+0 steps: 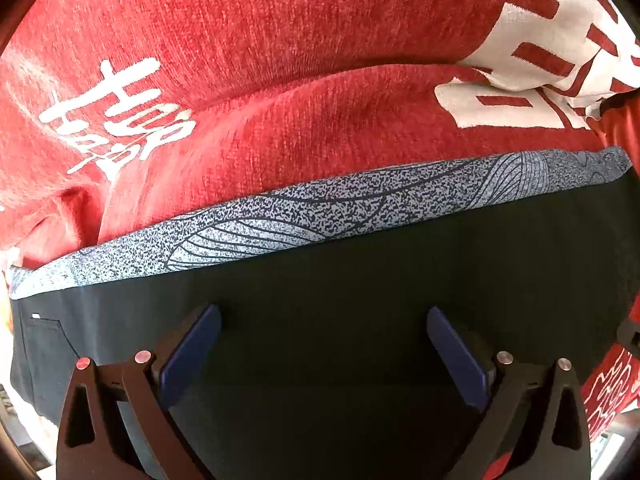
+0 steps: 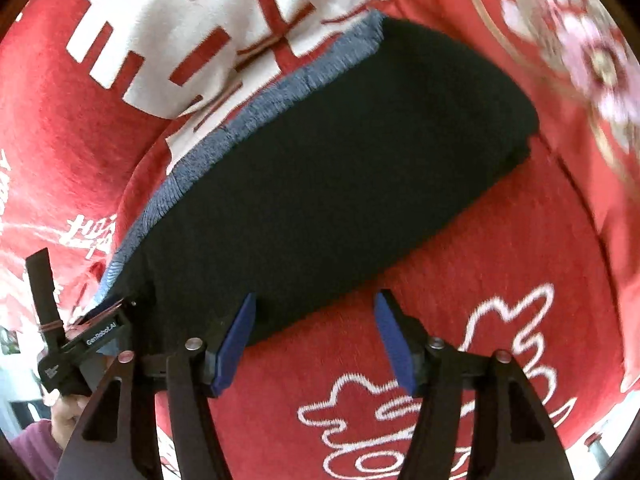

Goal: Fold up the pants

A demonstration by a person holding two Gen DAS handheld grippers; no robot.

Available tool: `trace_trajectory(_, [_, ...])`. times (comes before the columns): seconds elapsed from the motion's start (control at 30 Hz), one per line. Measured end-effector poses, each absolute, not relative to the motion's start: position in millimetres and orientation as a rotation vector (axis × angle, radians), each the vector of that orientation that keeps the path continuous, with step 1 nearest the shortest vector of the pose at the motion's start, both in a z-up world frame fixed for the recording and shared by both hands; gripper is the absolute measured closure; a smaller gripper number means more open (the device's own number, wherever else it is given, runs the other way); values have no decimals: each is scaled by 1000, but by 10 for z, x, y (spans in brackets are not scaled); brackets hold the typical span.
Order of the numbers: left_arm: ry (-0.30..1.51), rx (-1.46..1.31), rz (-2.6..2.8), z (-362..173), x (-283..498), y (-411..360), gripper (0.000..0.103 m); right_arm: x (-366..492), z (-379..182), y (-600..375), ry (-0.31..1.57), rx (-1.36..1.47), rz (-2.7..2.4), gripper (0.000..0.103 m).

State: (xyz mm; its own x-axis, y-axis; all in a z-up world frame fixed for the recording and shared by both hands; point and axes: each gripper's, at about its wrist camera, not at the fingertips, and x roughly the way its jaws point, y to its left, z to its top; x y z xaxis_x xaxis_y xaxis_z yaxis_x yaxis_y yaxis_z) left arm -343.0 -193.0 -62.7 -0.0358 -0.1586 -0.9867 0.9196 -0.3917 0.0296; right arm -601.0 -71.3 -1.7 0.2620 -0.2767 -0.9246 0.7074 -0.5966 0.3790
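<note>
Black pants (image 2: 320, 168) beneath right hand-held gripper (image 2: 316, 312)

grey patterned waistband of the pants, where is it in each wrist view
Left wrist view: the grey patterned waistband runs as a band across the middle, above the black pants.
Right wrist view: the waistband runs diagonally along the pants' upper-left edge.
Shared landmark: the large white character on the red blanket, just beyond the waistband.
</note>
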Motion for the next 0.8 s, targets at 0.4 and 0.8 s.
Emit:
trace_trajectory(0.4, [897,1370,-1573,-654,-3350,-1993,0,-6033,-29,-574,310,1720,-1443,37])
trace_trajectory(0.8, [898,1407,-1612,-364,-3371,-1793,0,-6045,-43,-533,244,1699,-1400,28])
